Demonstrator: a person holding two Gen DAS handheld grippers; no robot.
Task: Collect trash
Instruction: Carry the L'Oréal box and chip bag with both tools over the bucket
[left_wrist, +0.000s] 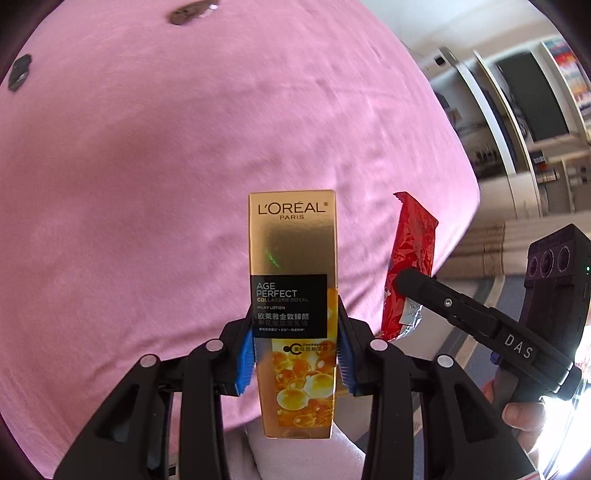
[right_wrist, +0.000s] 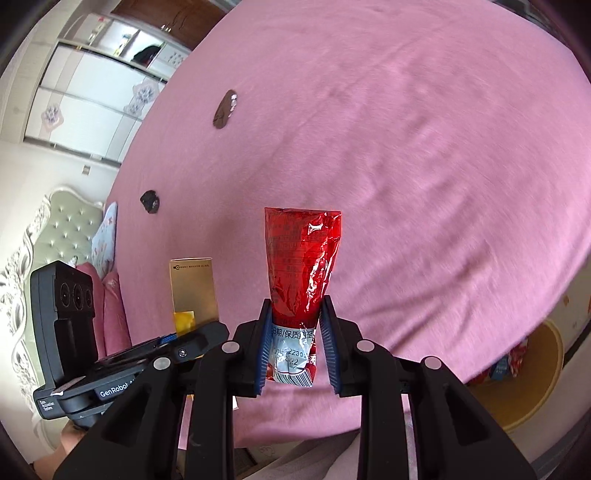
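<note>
Left gripper (left_wrist: 295, 354) clamped on gold box (left_wrist: 293, 280), upright over pink bedspread (left_wrist: 147, 184); print reads "L'ORÉAL PARIS", "AGE PERFECT", "MILKY LOTION". Right gripper (right_wrist: 295, 350) clamped on crumpled red wrapper (right_wrist: 301, 266), date code partly legible. Gripper bodies marked "GenRobot", "DAS". 2 dark scraps (right_wrist: 224, 110) on bedspread.

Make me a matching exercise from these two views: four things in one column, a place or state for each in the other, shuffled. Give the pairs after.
Things:
1. gold box
2. red wrapper
3. dark scraps
4. yellow bin

Places or states:
A. lying on the pink bedspread
B. clamped in the right gripper
C. beside the bed, wrappers inside
D. clamped in the left gripper

Pairs: 1-D, 2-B, 3-A, 4-C
</note>
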